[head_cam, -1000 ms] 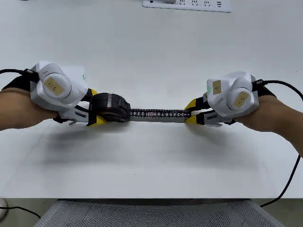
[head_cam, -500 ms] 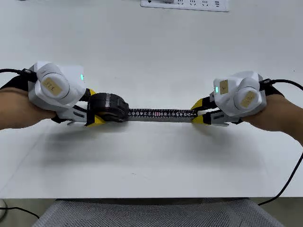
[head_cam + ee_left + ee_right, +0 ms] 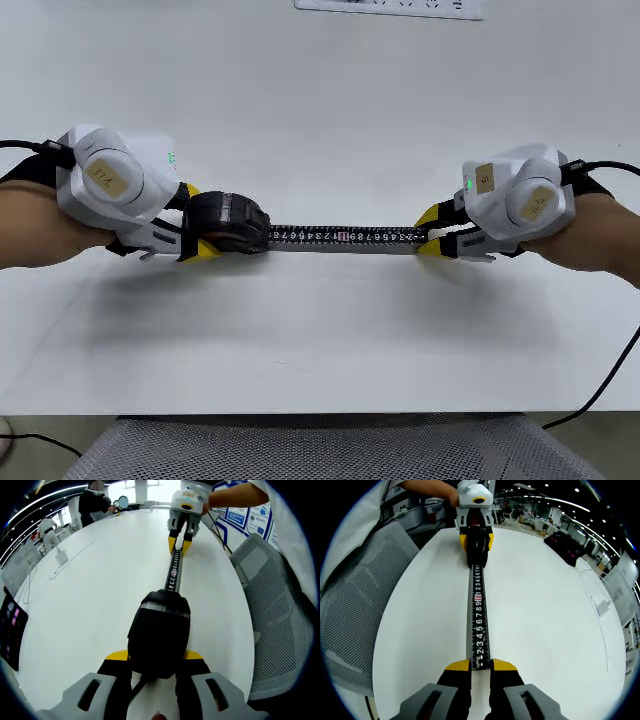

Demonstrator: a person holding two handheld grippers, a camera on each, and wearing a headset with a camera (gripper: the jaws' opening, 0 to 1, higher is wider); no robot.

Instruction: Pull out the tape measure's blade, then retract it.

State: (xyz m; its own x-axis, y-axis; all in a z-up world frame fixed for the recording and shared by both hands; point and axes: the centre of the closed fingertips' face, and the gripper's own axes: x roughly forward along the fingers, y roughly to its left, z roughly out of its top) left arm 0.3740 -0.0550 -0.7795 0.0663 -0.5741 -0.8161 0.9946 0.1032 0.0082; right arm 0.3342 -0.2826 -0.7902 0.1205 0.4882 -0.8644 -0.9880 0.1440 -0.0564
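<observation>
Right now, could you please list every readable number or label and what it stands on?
"2 3 4 5 6 7 8 9", a red mark, "1 2 3 4 5": tape measure's blade.
Tan stickers on the left gripper and right gripper: too blurred to read.
Blue posters: too small.

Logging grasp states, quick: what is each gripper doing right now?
Left gripper: closed on the tape measure case.
Right gripper: closed on the blade, at its tip.
</observation>
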